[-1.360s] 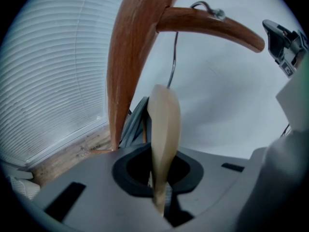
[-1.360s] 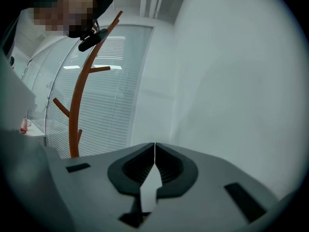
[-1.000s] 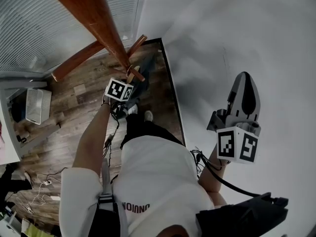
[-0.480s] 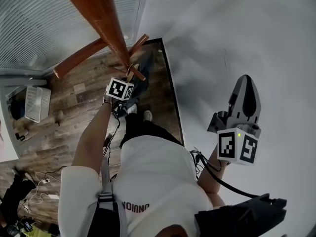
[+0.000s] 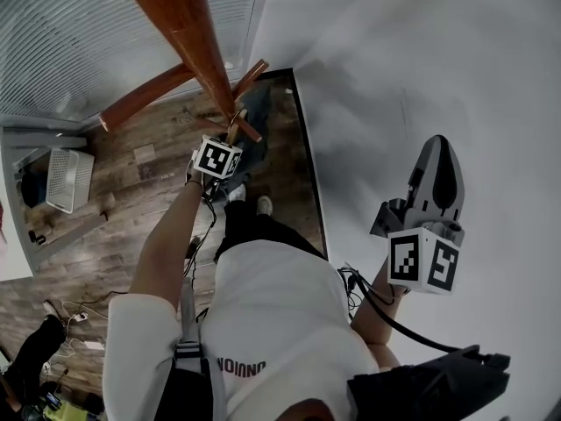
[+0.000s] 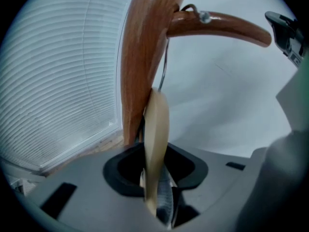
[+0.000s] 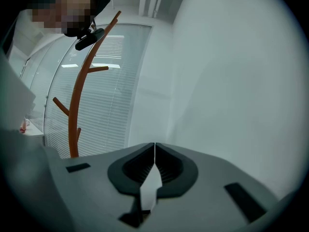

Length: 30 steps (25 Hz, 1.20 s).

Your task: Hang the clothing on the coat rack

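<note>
We see left gripper jaws opening, wooden hanger between them, hook over coat rack peg. Dark clothing hangs beside pole. Right gripper clenched.

The coat rack is showing glossy reddish-brown wood, the hanger is looking pale beige, the blinds are showing white horizontal slats, the floor is showing streaky brown planks, and the shirt is showing white

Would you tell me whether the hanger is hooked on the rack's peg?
Hooked: its wire hook loops over the wooden peg.
</note>
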Motion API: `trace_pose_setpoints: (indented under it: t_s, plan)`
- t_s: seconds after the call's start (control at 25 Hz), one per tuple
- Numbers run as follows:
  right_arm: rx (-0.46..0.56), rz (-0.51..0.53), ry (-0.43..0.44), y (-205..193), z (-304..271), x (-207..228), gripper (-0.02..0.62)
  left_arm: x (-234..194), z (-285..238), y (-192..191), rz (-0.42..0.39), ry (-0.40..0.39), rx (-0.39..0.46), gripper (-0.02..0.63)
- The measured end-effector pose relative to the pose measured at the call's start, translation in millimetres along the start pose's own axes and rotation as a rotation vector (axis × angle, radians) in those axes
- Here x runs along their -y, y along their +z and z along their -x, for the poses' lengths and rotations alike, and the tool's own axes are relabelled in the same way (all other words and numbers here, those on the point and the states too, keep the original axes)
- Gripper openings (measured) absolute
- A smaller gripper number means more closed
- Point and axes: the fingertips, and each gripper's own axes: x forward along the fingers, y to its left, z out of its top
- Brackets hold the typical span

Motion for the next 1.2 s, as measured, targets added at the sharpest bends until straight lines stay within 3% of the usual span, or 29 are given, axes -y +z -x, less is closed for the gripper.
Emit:
trace_pose_setpoints:
  t_s: [0.32, 0.84, 1.2]
  plan:
    - [0.001, -0.002, 0.029, -2, -2, -8, 0.021, -7, 15, 29, -0.080, 0.076, 0.108, 0.129]
    - [0.022, -0.022, 0.086, 0, -4, -16, 0.021, -9, 45, 34, -0.084, 0.171, 0.170, 0.141]
    - [0.015, -0.049, 0.176, -4, -8, -34, 0.021, -4, 77, 32, -0.078, 0.227, 0.212, 0.141]
